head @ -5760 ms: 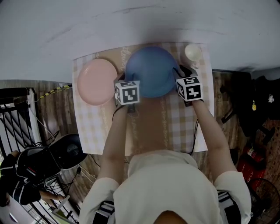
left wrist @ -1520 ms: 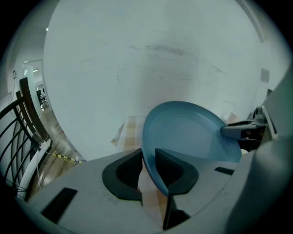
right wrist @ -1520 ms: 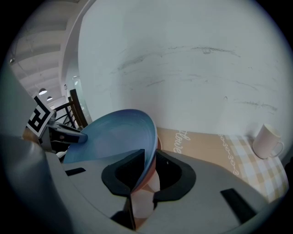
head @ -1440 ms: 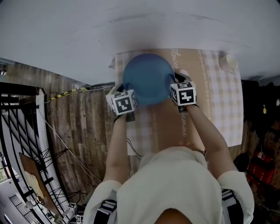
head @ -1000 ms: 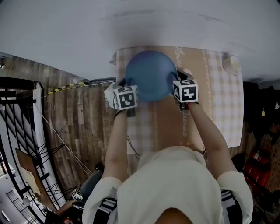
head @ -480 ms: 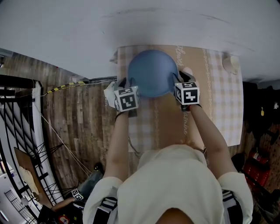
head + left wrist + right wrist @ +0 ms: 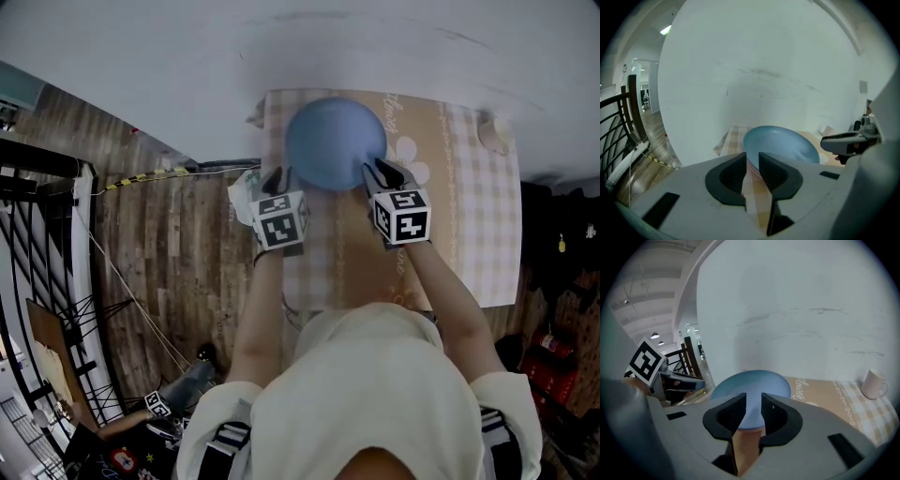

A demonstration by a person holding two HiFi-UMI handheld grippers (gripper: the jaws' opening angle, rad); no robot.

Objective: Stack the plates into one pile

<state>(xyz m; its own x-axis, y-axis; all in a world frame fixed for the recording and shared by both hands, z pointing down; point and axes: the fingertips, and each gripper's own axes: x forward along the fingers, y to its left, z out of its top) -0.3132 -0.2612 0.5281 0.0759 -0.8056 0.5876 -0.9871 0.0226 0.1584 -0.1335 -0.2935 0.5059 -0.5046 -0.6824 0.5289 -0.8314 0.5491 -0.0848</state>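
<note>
Blue plate [image 7: 336,145] lies on the tablecloth [image 7: 473,225], at 1 o'clock from the left gripper [image 7: 752,158] and 11 o'clock from the right gripper [image 7: 753,398], both about equally near; both pairs of jaws stand apart with nothing between them, having just been closing a little

Two plates sit in one pile: one blue plate [image 7: 335,142] on top and one pink plate [image 7: 749,166] beneath, of which only a sliver of rim shows. There is one white mug [image 7: 493,134], well apart from the pile. One checked cloth [image 7: 450,225] lies under them all. The person holds two tongs, the left tongs [image 7: 751,161] and the right tongs [image 7: 753,403]. Each has two jaws, four in all, and both pairs have just been closing a little with nothing between them. There are two marker cubes, the left cube [image 7: 282,222] and the right cube [image 7: 403,216]. Two forearms reach out, the left forearm [image 7: 258,309] and the right forearm [image 7: 441,291]. One black railing [image 7: 37,197] stands off to the side.
</note>
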